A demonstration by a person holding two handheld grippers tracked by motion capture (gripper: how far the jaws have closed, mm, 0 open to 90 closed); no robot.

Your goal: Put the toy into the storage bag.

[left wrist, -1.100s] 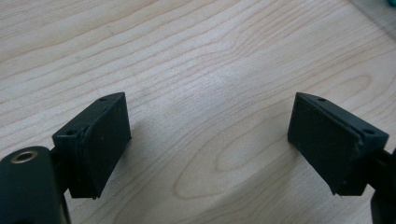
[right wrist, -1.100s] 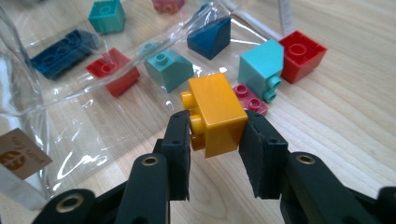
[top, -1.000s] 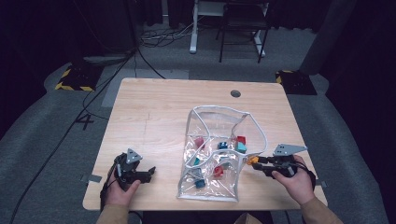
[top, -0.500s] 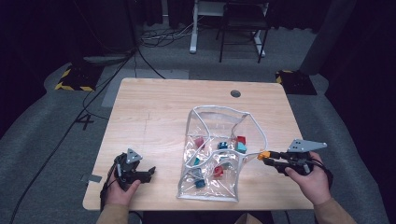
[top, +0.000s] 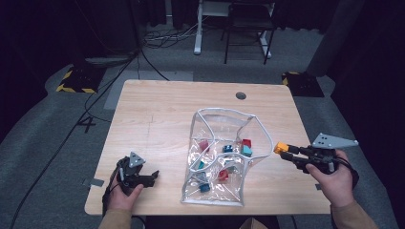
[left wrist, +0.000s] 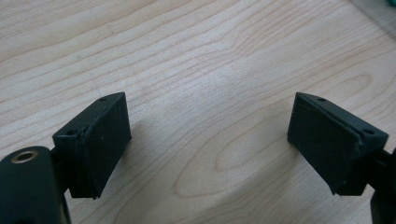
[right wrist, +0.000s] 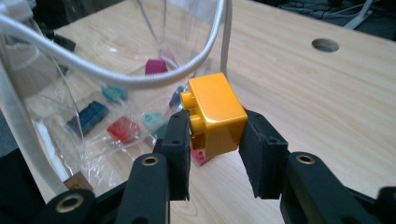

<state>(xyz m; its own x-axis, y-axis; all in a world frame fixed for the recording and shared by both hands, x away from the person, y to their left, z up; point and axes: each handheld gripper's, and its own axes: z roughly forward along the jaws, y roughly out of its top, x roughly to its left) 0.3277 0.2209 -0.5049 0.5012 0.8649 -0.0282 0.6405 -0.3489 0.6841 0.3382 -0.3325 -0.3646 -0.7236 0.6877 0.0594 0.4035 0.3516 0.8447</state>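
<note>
A clear plastic bag (top: 222,157) with a white rim lies open on the wooden table (top: 157,114), holding several coloured bricks (top: 224,162). My right gripper (top: 282,151) hovers just right of the bag, shut on an orange brick (top: 280,147). In the right gripper view the orange brick (right wrist: 215,113) sits squeezed between the two black jaws, studs facing left, close to the bag's rim (right wrist: 140,79). My left gripper (top: 152,177) rests on the table near the front left edge; its jaws stand wide apart over bare wood (left wrist: 210,93), nothing between them.
A round cable hole (top: 240,95) sits in the table's far right part. Behind the table stand desk legs and a chair (top: 246,28), with cables (top: 119,57) on the grey floor. Bare wood lies between the bag and the left gripper.
My right gripper has lifted off the table with the orange brick and drifted right, away from the bag. The left gripper has stayed put.
</note>
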